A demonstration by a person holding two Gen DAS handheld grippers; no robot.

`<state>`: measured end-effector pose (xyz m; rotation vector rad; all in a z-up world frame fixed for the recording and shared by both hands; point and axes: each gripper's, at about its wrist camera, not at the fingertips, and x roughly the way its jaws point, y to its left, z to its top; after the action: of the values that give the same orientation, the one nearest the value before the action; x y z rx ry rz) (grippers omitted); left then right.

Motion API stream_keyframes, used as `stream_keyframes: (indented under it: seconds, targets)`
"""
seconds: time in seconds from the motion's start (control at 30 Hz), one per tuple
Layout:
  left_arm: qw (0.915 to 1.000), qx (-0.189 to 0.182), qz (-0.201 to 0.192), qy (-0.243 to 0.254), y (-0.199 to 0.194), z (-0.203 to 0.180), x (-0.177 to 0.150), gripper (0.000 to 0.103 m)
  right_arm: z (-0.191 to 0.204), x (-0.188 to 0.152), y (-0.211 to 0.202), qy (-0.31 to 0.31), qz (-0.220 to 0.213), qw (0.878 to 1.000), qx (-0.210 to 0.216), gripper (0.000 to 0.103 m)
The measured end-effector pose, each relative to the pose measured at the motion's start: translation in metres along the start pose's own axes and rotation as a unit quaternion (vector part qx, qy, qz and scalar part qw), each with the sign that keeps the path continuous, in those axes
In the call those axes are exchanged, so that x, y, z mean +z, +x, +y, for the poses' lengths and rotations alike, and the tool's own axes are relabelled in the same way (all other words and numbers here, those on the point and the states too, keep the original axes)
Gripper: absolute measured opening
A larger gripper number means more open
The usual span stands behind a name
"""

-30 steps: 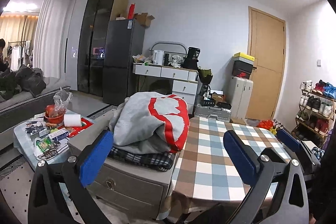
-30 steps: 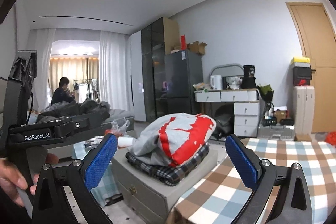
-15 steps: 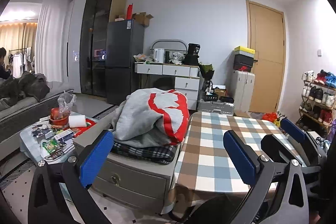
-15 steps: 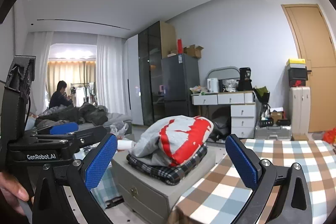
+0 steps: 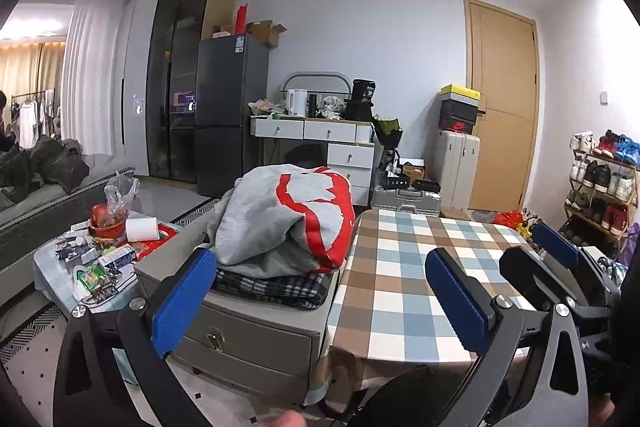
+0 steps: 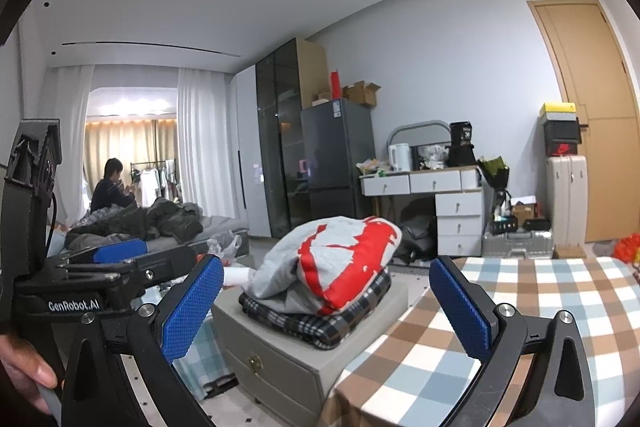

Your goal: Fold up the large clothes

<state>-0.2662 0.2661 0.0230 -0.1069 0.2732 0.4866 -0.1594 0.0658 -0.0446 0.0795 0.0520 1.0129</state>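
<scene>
A crumpled grey sweatshirt with red print (image 5: 286, 217) (image 6: 340, 259) lies heaped on a dark plaid garment (image 5: 272, 287) (image 6: 320, 315), both on top of a grey drawer cabinet (image 5: 248, 331) (image 6: 280, 351). My left gripper (image 5: 320, 301) is open and empty, held in the air short of the pile. My right gripper (image 6: 326, 309) is open and empty too, also short of the pile. The right gripper's blue pads (image 5: 554, 245) show at the right of the left wrist view. The left gripper's body (image 6: 80, 283) fills the left of the right wrist view.
A table with a blue and brown checked cloth (image 5: 416, 267) (image 6: 520, 307) adjoins the cabinet on the right. A cluttered low table (image 5: 100, 251) stands to the left. A sofa with a seated person (image 6: 112, 187), a fridge (image 5: 228, 115), a white desk (image 5: 320, 135) and a shoe rack (image 5: 600, 183) lie beyond.
Both grippers have tilted slightly upward and shifted a little; the pile sits lower in both views. Both stay open. The clothes have not moved.
</scene>
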Motion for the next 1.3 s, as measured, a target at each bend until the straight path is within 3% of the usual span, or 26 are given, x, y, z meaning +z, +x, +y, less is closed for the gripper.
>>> stream_keyframes:
  seconds: [1.3]
  targets:
    - [0.9996,-0.018,0.013,0.015,0.001,-0.007,0.000,0.102,-0.002,-0.002,-0.014,0.011,-0.005,1.000,-0.007,0.103]
